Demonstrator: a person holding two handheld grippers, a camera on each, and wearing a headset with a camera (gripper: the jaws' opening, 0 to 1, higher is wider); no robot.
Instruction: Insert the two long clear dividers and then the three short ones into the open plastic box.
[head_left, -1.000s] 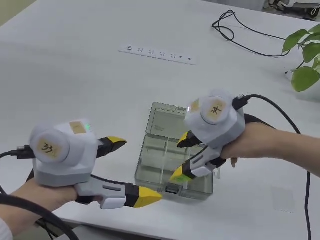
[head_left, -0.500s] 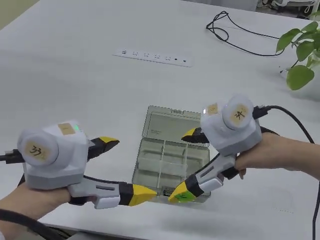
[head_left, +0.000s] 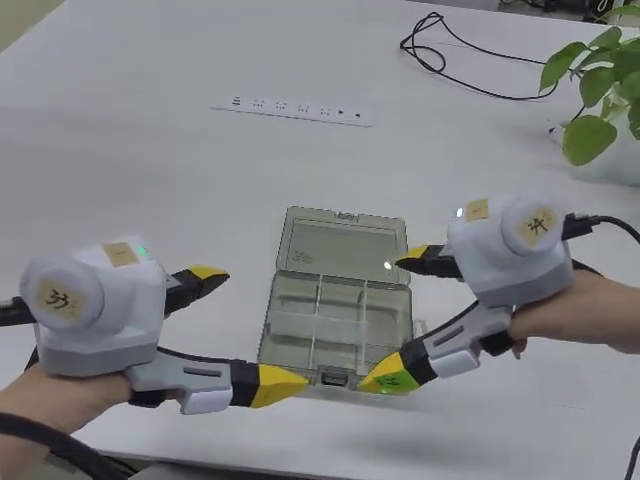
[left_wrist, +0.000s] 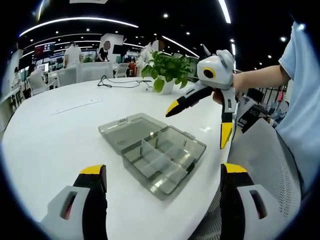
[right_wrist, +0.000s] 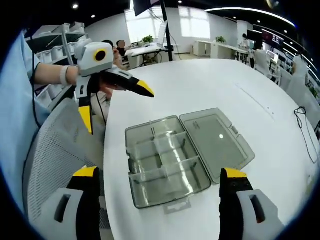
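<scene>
Box (head_left: 335, 310) open at bench (head_left: 150, 180) centre, lid flat at 12 o'clock. Dividers (head_left: 318, 318) stand inside; grid looks complete. Judged light, thin stiff plastic, slick, likely slides if nudged. Pinch divider by top edge, box by side wall. Left gripper (head_left: 250, 328) at box's 9 o'clock, right gripper (head_left: 392, 318) at 3. Both spread wide, empty, tips angled inward.

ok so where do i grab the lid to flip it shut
Probably the far free edge of the lid, by its small middle tab, coming in low from the far side. It lies flat on the table, hinged to the box along its near edge, so only that rim gives the jaws something to pinch.
</scene>
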